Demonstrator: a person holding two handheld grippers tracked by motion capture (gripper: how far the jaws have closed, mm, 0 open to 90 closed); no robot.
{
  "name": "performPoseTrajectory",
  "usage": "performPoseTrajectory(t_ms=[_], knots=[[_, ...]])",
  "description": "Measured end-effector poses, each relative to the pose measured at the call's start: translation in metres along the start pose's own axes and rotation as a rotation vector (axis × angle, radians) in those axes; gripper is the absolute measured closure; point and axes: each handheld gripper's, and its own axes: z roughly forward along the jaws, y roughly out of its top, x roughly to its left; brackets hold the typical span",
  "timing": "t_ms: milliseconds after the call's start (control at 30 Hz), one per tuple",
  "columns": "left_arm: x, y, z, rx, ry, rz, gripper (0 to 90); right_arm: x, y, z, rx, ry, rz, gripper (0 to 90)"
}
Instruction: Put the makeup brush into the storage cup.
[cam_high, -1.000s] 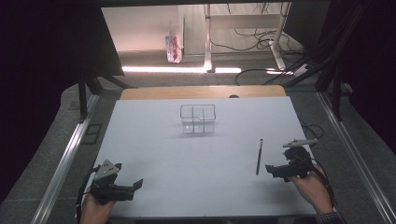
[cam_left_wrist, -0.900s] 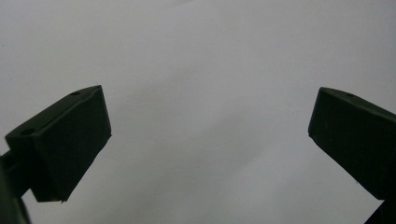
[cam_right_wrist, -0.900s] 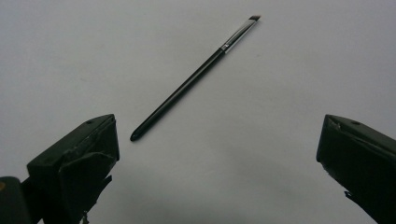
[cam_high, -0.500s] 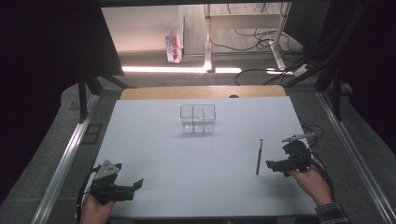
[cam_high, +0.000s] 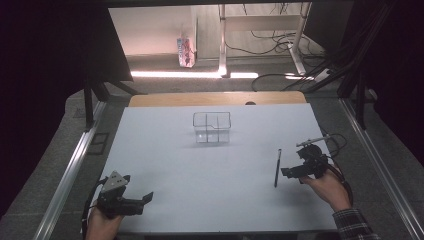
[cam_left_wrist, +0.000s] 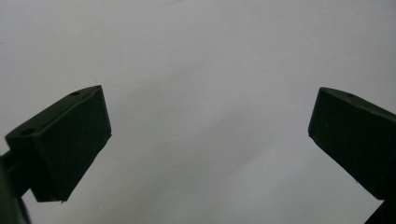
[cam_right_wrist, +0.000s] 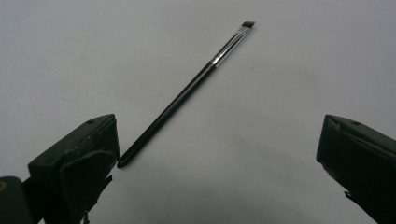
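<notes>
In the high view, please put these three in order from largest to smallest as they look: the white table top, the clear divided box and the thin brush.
1. White table top, by far the largest.
2. Clear divided box.
3. Thin brush: about as long as the box is wide, but much narrower, so it covers least. It lies nearer the camera, so true sizes stay unsure.

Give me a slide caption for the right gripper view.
Open right gripper hovers over a slim black makeup brush lying diagonally on the white table.

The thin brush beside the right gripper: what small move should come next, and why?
Probably ease the right gripper a little further toward the brush until the handle sits between its jaws. The jaws stand wide open, the brush lies flat on the table, and its handle end is just beside one jaw, not between them.
</notes>
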Motion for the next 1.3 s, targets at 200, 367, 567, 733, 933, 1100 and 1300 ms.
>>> performPoseTrajectory(t_ms=[200,367,567,733,933,1100,1300], knots=[[0.000,0.000,0.000,-0.001,0.000,-0.001,0.0,0.001,0.008,0.006,0.027,-0.006,-0.012,0.0],[0.000,0.000,0.000,0.000,-0.001,-0.001,0.0,0.003,0.015,0.010,0.052,-0.005,-0.014,0.0],[0.000,0.000,0.000,0.001,-0.001,-0.001,0.0,0.007,0.025,0.017,0.088,-0.008,-0.004,5.0],[0.000,0.000,0.000,0.002,-0.002,0.000,0.0,0.011,0.033,0.021,0.116,-0.014,-0.002,10.8],[0.000,0.000,0.000,0.002,-0.002,0.001,0.0,0.019,0.043,0.027,0.128,-0.021,0.003,16.4],[0.000,0.000,0.000,0.002,-0.004,0.001,0.0,0.022,0.048,0.030,0.144,-0.025,-0.002,19.1],[0.000,0.000,0.000,0.002,-0.004,0.002,0.0,0.024,0.049,0.034,0.153,-0.028,-0.006,22.7]])
